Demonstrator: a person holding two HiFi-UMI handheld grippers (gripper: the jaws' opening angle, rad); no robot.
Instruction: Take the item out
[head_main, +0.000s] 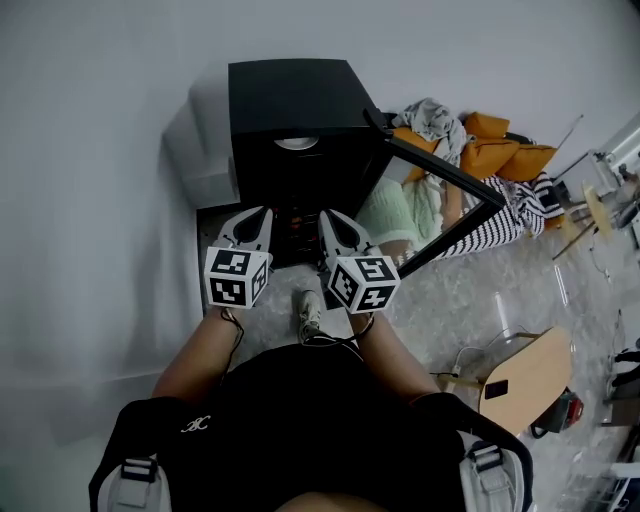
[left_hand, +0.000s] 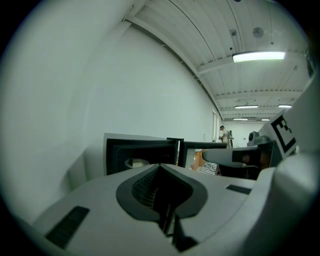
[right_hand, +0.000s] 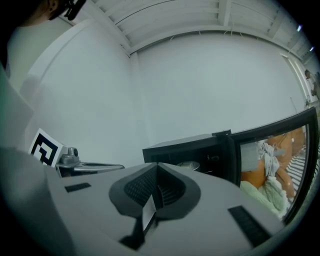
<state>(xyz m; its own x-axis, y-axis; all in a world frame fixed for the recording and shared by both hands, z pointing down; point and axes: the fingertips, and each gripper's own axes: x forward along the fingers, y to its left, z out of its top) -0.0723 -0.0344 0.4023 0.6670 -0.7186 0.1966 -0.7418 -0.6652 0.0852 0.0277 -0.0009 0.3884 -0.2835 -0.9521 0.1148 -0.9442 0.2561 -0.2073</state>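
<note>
A black cabinet stands on the floor against the white wall, its glass door swung open to the right. Inside it, on an upper level, lies a pale round dish, which also shows in the left gripper view as the dish and in the right gripper view as the dish. My left gripper and right gripper hang side by side just in front of the opening, both pointing at it. Both are shut with nothing between the jaws. Neither touches the cabinet or the dish.
A heap of orange and striped cloth lies behind the open door. At the right stands a round wooden stool with cables beside it. The person's shoe is on the floor below the grippers. A person stands far off.
</note>
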